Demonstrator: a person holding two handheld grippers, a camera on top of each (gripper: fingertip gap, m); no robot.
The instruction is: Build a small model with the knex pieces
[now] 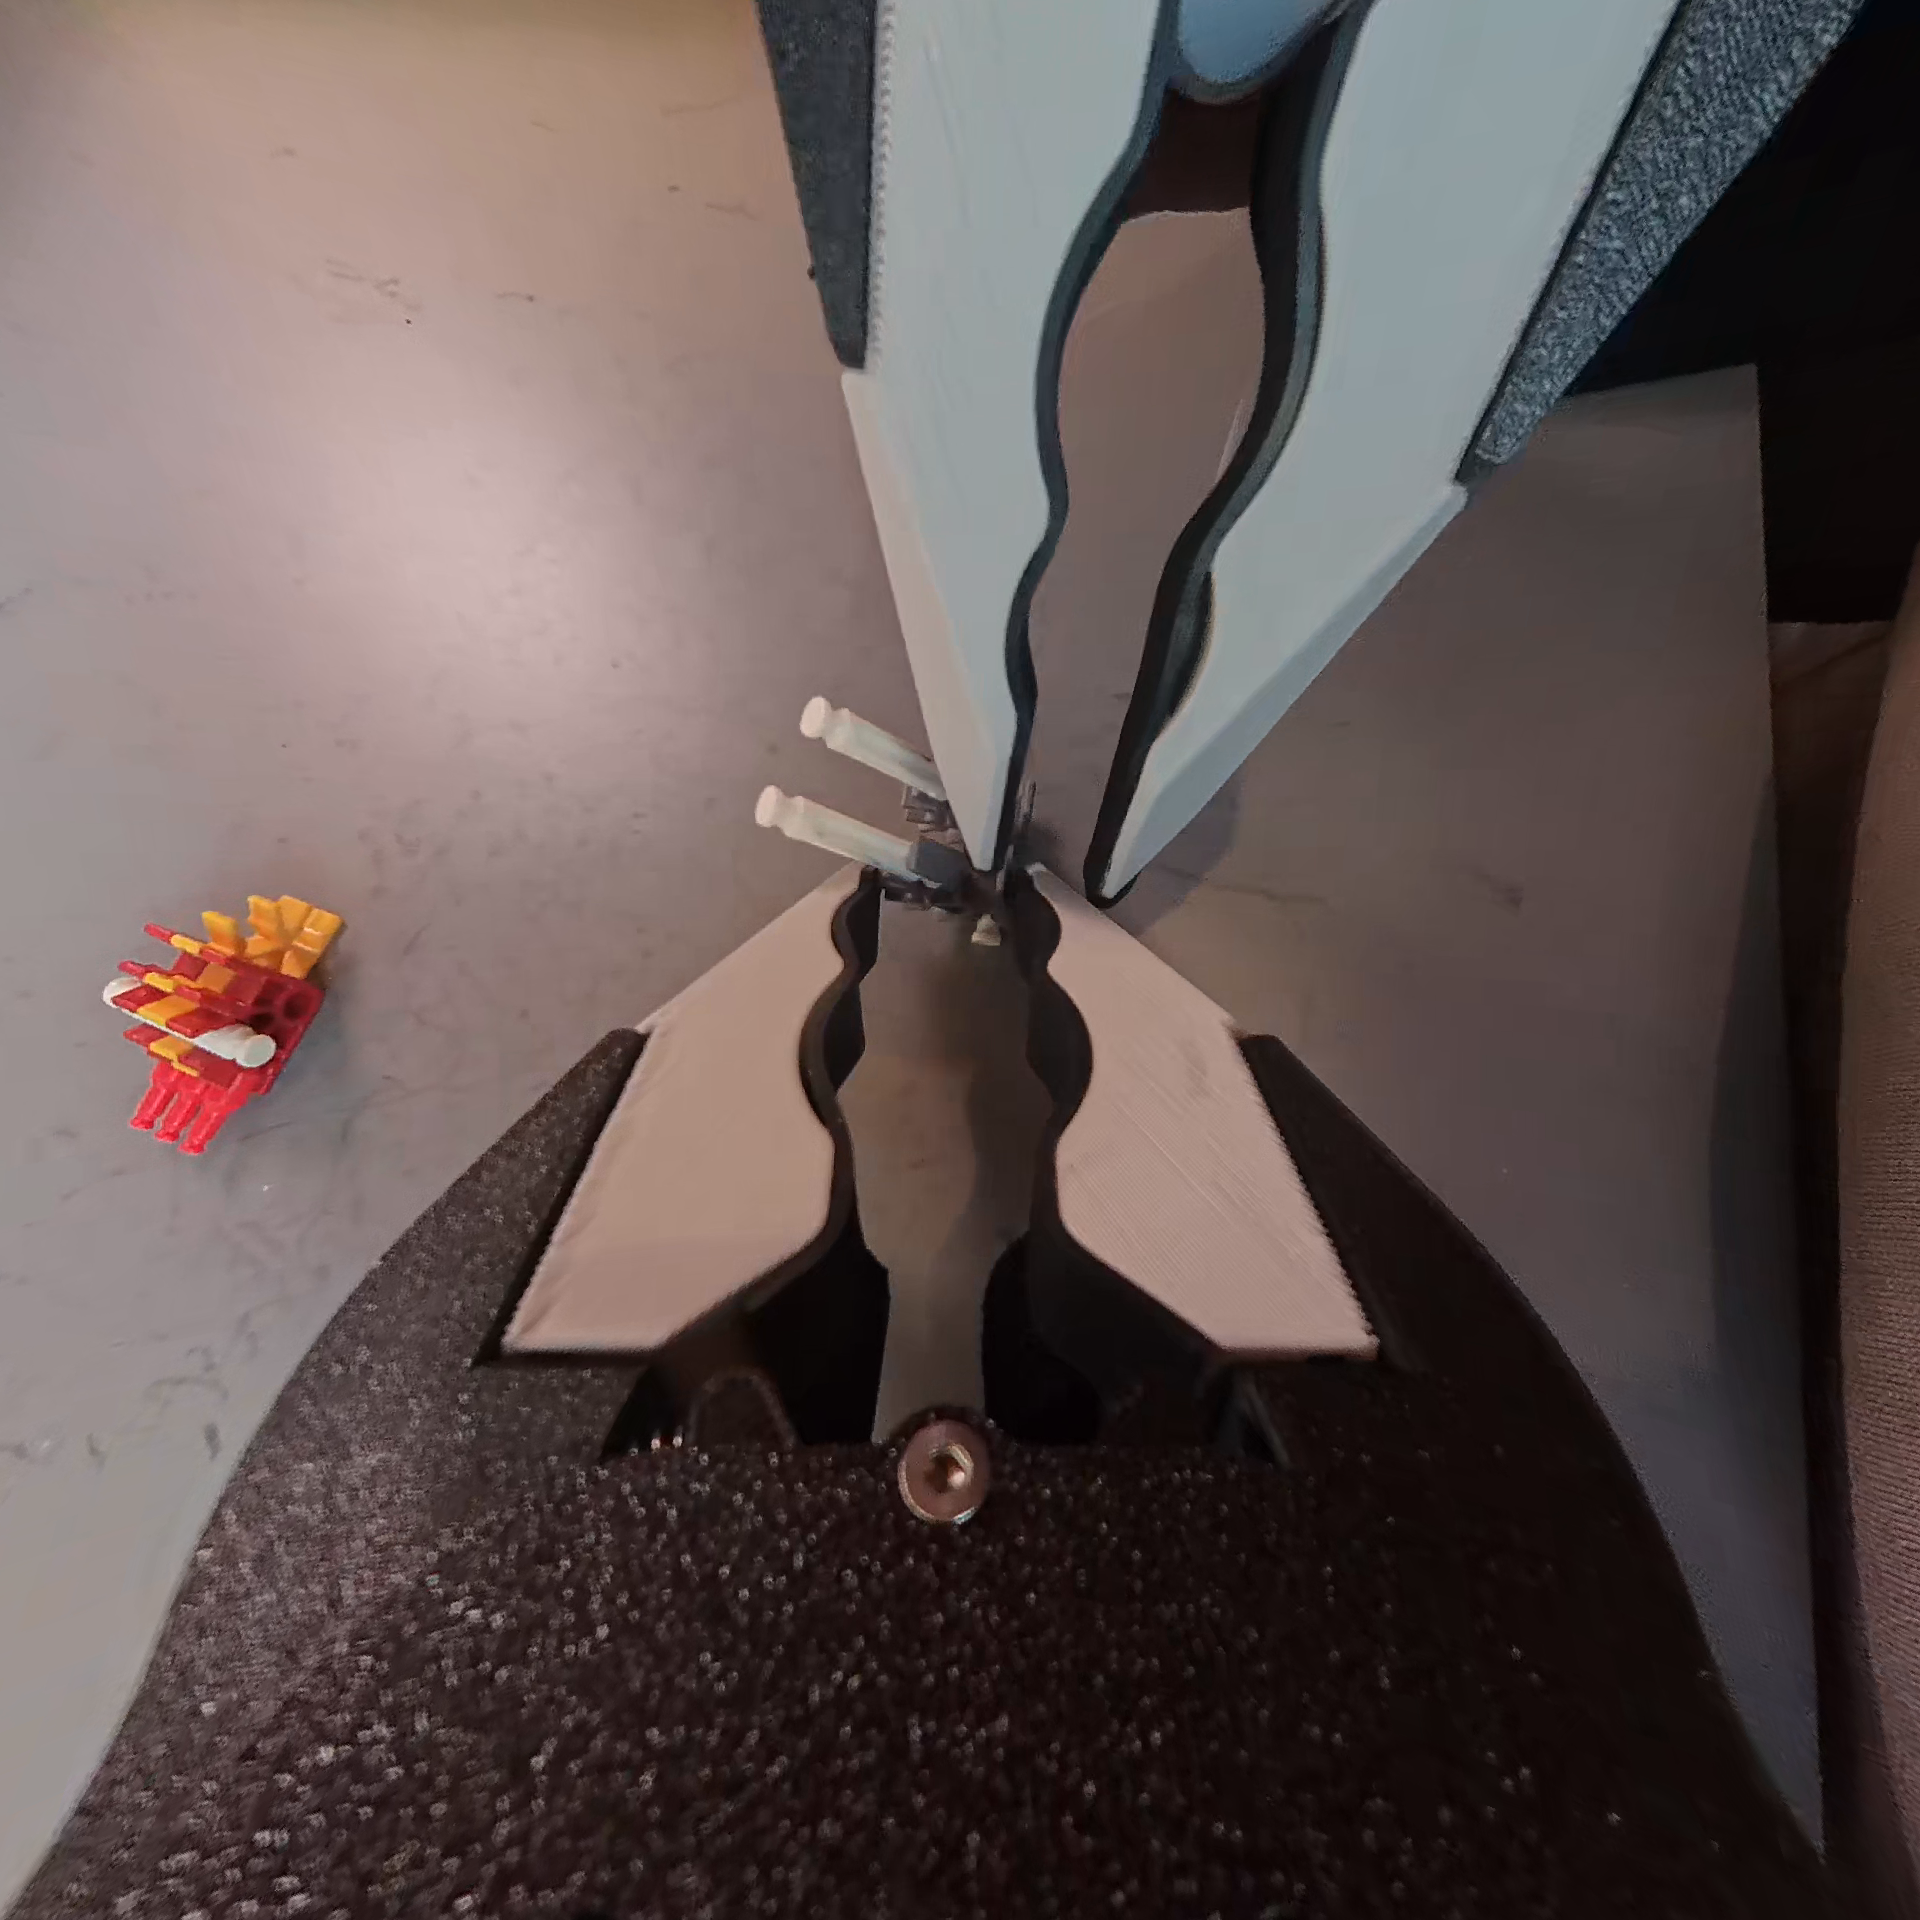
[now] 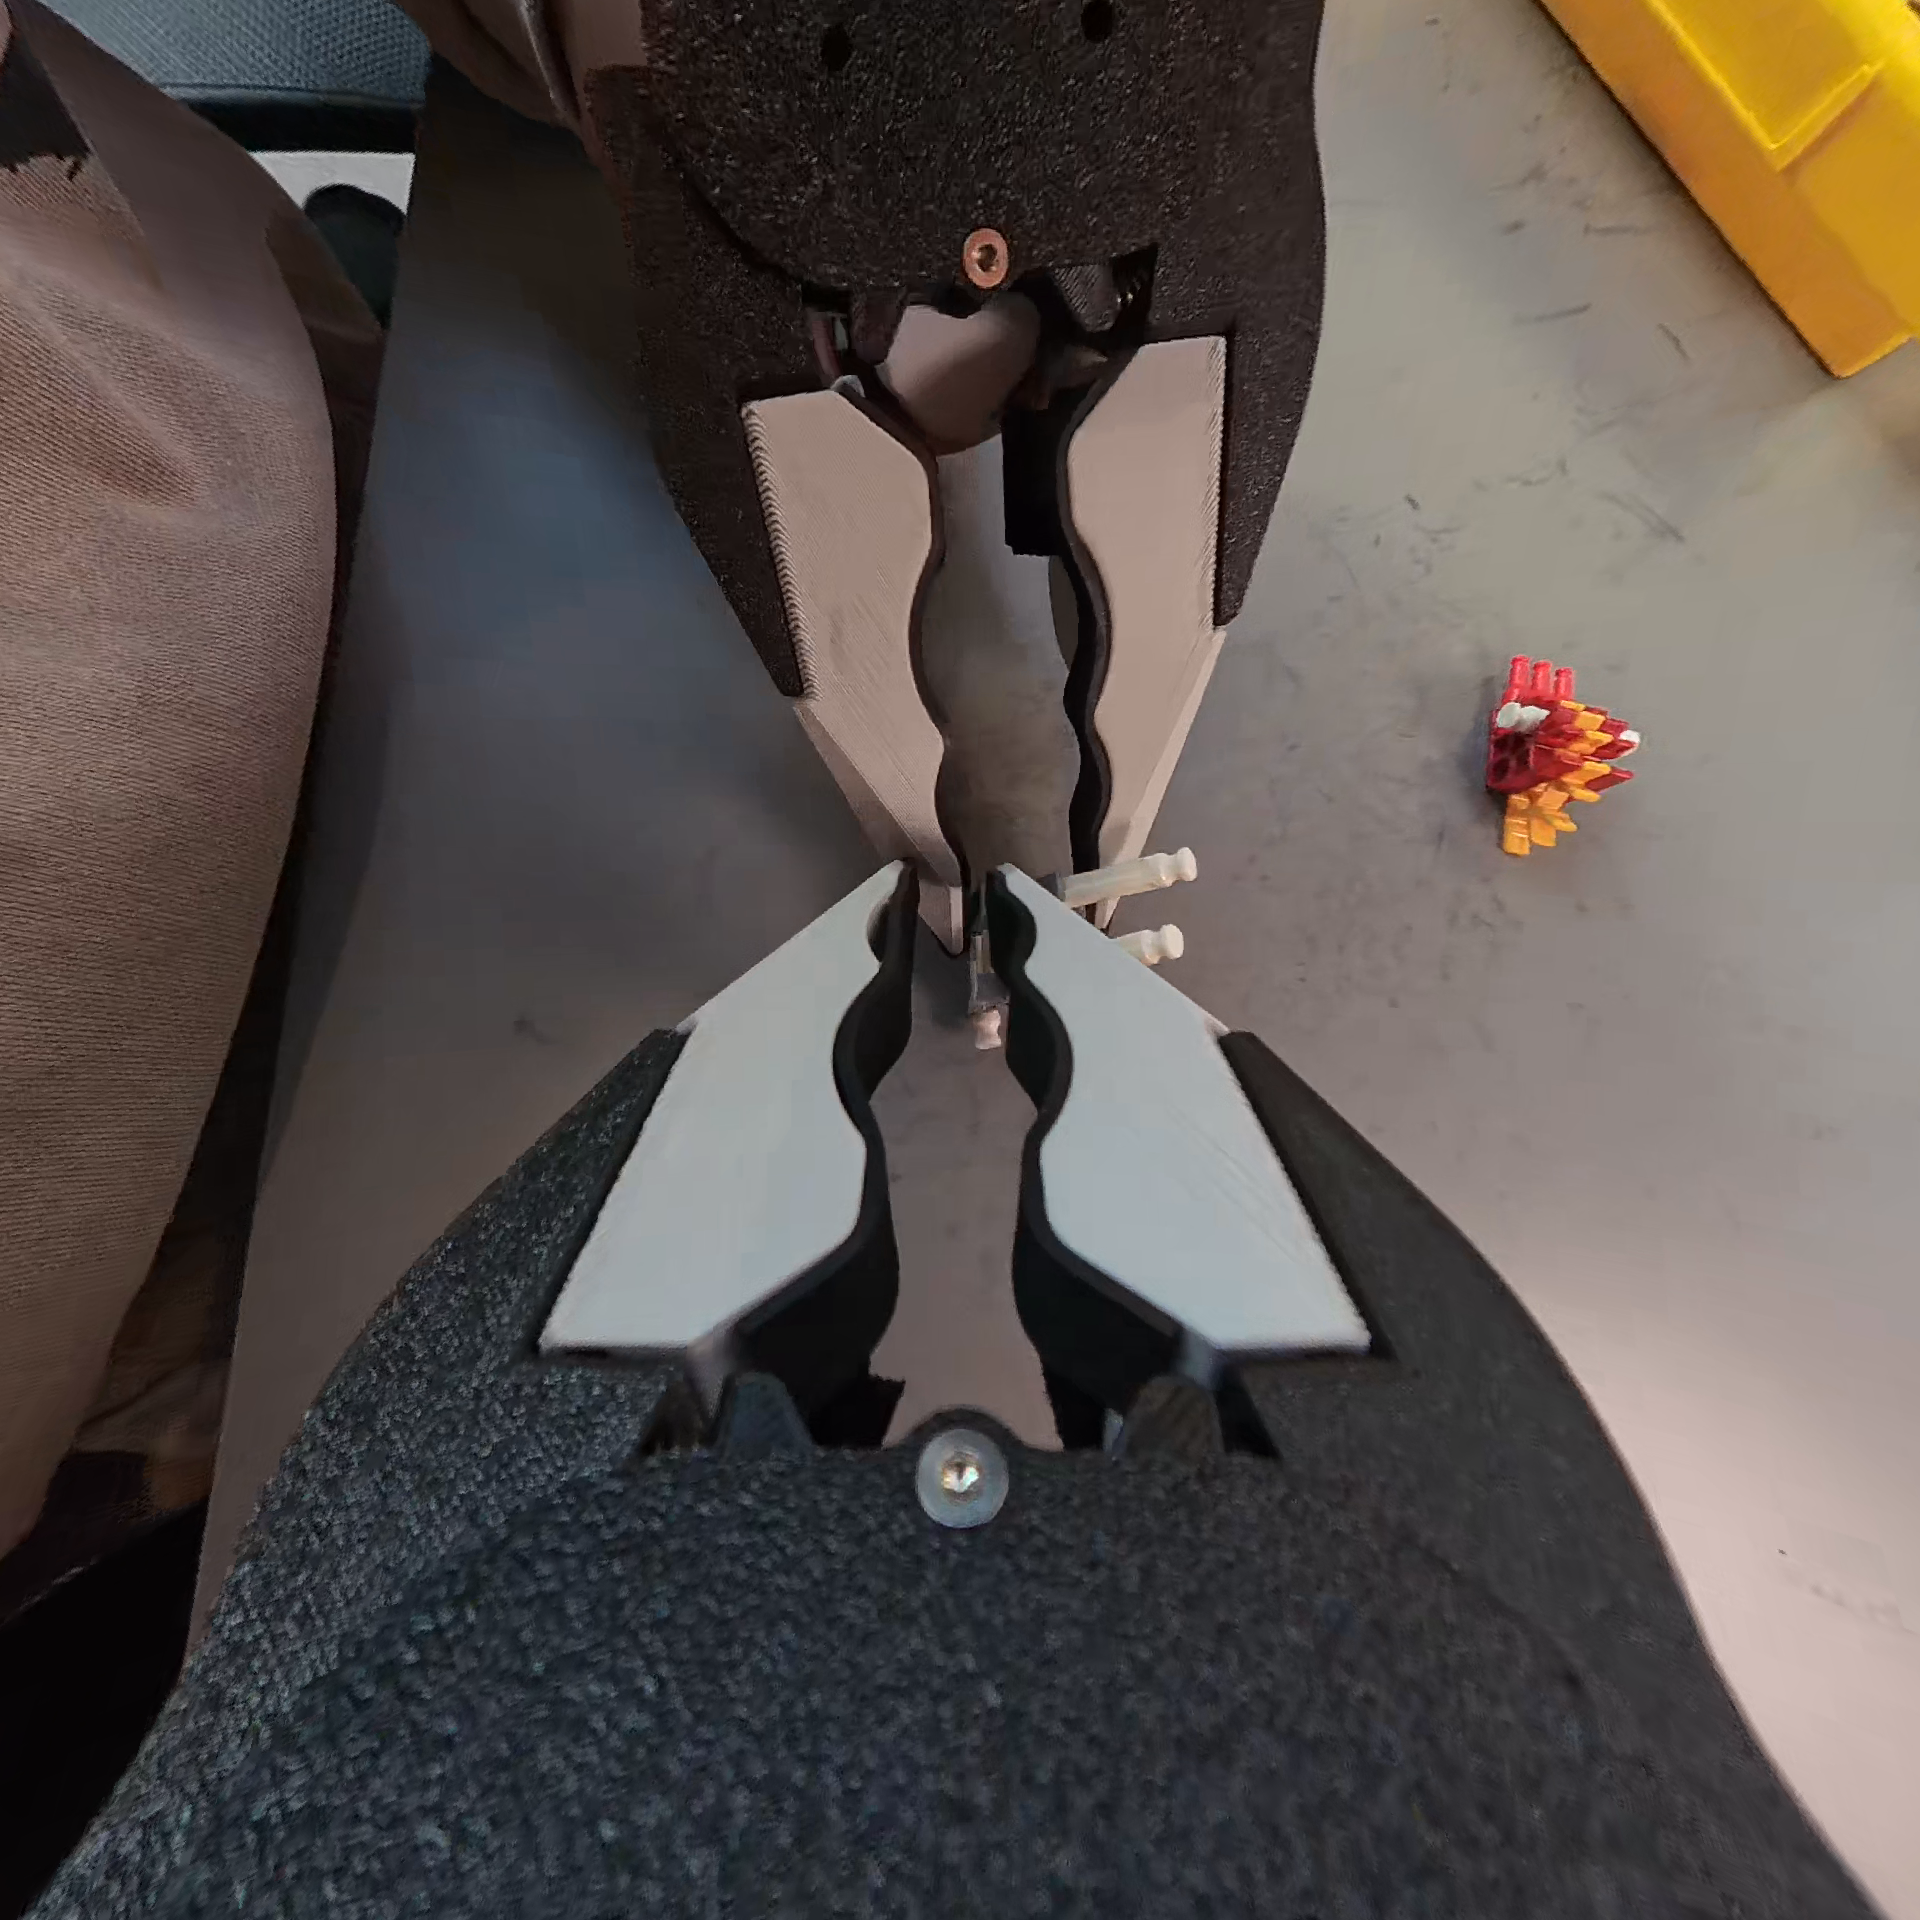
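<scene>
A small dark connector (image 1: 933, 864) with two white rods (image 1: 842, 821) sticking out sideways is held just above the grey table (image 1: 416, 468). My left gripper (image 1: 945, 878), with tan fingers, is shut on it from below in the left wrist view. My right gripper (image 2: 951, 871), with white fingers, meets it tip to tip, its tips at the same connector (image 2: 982, 971); a narrow gap shows between its fingers and I cannot tell whether they pinch it. The rods (image 2: 1138, 868) point right in the right wrist view. The right gripper also shows from above in the left wrist view (image 1: 1049, 878).
A red, yellow and white bundle of small plastic pieces (image 1: 223, 1013) lies on the table to the left, also in the right wrist view (image 2: 1553, 753). A yellow bin (image 2: 1766, 156) stands at the far corner. A person's brown clothing (image 2: 135, 623) is beside the table edge.
</scene>
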